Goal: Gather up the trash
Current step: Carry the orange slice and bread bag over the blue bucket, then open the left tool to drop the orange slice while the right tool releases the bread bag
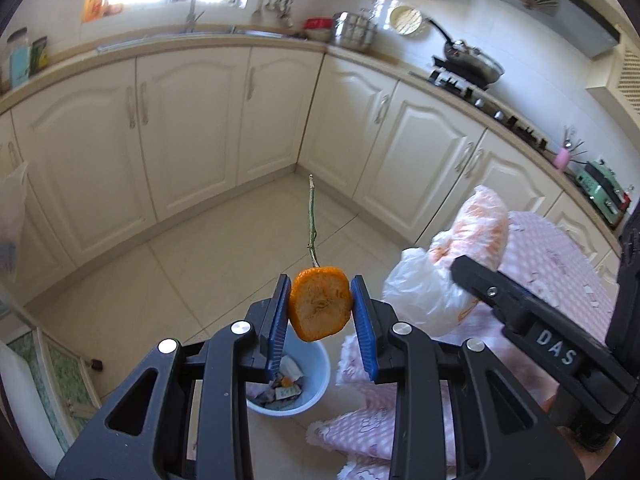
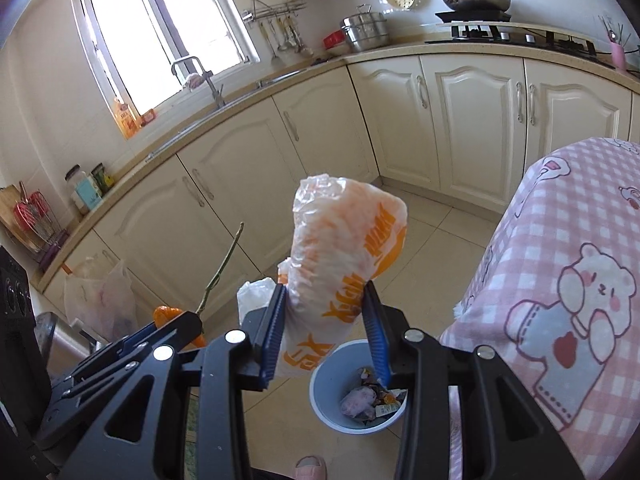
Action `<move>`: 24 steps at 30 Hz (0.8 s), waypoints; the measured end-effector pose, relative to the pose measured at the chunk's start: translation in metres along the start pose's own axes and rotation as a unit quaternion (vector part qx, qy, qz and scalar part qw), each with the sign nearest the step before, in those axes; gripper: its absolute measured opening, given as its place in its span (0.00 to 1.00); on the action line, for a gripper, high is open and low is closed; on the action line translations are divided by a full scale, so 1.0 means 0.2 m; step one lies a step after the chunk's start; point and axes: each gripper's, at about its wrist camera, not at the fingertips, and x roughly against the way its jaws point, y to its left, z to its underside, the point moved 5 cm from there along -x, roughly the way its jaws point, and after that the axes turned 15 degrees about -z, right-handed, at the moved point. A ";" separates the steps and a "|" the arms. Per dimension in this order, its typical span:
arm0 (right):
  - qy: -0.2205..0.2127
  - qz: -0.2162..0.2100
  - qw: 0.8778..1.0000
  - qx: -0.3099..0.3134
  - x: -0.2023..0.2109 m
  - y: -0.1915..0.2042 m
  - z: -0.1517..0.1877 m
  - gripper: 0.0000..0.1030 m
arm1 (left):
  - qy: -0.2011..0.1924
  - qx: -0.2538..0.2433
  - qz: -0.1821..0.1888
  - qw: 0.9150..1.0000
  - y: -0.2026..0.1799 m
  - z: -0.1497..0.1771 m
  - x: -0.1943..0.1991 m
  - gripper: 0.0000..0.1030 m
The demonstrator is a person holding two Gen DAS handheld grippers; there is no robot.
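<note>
Above the half-hidden bin [image 2: 336, 392], left fingers [image 1: 280, 312] clamp orange peel [image 1: 320, 304], right fingers [image 2: 276, 320] a plastic bag [image 2: 344, 256].

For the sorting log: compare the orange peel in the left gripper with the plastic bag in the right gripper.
The orange peel is small, firm and solid orange with a long stem; the plastic bag is bigger, crumpled, translucent white with orange print. Both are clamped between blue pads, in the left gripper and right gripper, above the blue bin.
</note>
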 end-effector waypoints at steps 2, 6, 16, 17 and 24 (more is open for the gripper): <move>0.003 0.009 1.000 0.002 -0.05 -0.01 0.01 0.36 | 0.013 0.002 -0.005 1.000 0.02 0.02 -0.06 0.28; -0.007 0.036 0.999 0.008 -0.08 -0.08 0.01 0.36 | 0.035 0.005 -0.007 0.999 0.03 0.05 -0.17 0.28; -0.009 0.046 0.999 0.000 -0.15 -0.20 -0.01 0.36 | 0.055 0.022 -0.006 0.998 0.00 0.04 -0.31 0.54; -0.009 0.046 0.999 -0.001 -0.15 -0.20 -0.01 0.36 | 0.054 0.023 -0.006 0.998 0.00 0.04 -0.31 0.54; 0.003 0.040 0.999 -0.005 -0.20 -0.21 0.01 0.36 | 0.056 0.024 -0.013 0.998 0.02 0.06 -0.32 0.55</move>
